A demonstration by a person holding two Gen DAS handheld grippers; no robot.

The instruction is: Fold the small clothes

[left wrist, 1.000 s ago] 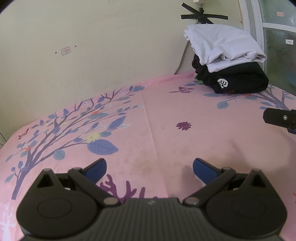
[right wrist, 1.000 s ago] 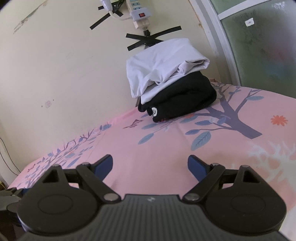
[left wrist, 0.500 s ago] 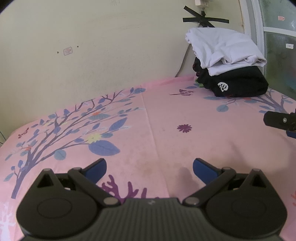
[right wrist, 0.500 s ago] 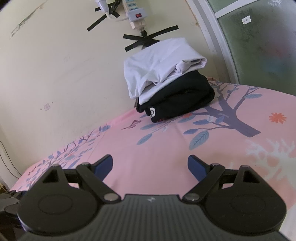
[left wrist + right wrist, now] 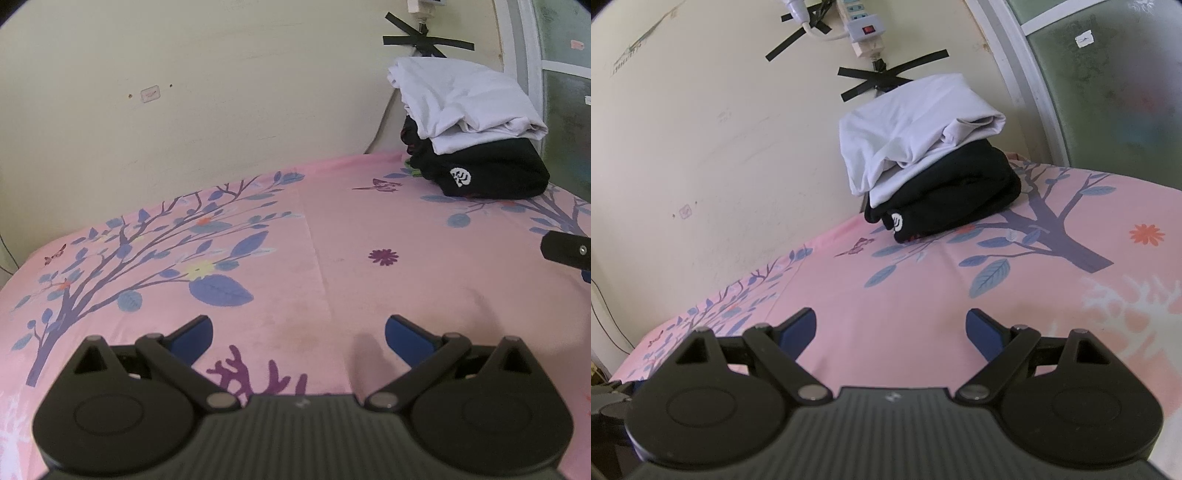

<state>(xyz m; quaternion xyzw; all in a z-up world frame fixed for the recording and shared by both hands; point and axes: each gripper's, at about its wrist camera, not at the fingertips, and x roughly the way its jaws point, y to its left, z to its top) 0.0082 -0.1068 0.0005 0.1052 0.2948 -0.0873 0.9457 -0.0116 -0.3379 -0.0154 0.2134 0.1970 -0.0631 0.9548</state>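
Soft white cloth [image 5: 908,147] is sitting folded on a black bundle [image 5: 960,192] at the far wall. Both tongs, left gripper [image 5: 297,334] and right gripper [image 5: 890,328], are hovering apart, holding nothing; a loose edge probably grips best.

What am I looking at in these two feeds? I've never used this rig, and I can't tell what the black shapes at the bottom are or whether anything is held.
Each picture comes from a fisheye camera on a hand-held gripper, looking forward along its two fingers. The black shapes at the bottom are the gripper's own body. In the left wrist view, the left gripper is open, with blue fingertips spread and nothing between them. The right gripper is likewise open and empty. Both hover over a pink floral sheet. At the far corner, by the wall, sits a stack: a white garment folded on top of a black garment. Black tape and a power strip are on the wall.
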